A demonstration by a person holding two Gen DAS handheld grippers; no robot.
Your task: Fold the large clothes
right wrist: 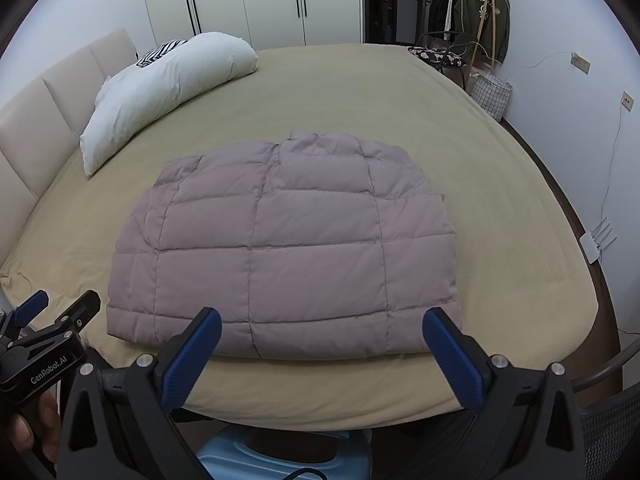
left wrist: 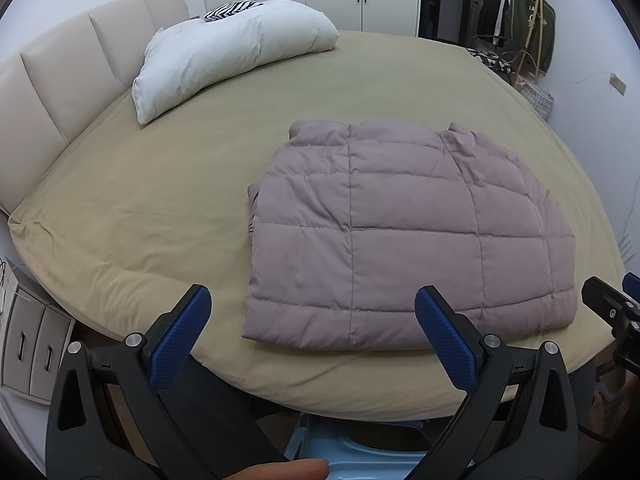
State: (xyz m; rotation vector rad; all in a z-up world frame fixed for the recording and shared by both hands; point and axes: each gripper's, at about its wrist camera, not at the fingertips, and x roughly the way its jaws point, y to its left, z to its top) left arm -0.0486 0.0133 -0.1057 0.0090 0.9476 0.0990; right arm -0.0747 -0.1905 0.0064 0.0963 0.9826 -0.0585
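A mauve quilted puffer jacket (left wrist: pixel 400 236) lies folded into a flat rectangle on the tan bed sheet (left wrist: pixel 160 200); it also shows in the right wrist view (right wrist: pixel 288 252). My left gripper (left wrist: pixel 314 300) is open and empty, held above the bed's near edge, just in front of the jacket's near left corner. My right gripper (right wrist: pixel 322 322) is open and empty, just in front of the jacket's near edge. The left gripper also shows at the left edge of the right wrist view (right wrist: pixel 60 308). The right gripper shows at the right edge of the left wrist view (left wrist: pixel 612 300).
A white pillow (left wrist: pixel 224 52) with a zebra-striped item (left wrist: pixel 230 10) lies by the padded headboard (left wrist: pixel 60 80). A clothes rack (right wrist: pixel 476 12), a chair (right wrist: pixel 444 56) and a checked basket (right wrist: pixel 490 94) stand at the far right. A nightstand (left wrist: pixel 28 344) is at the left.
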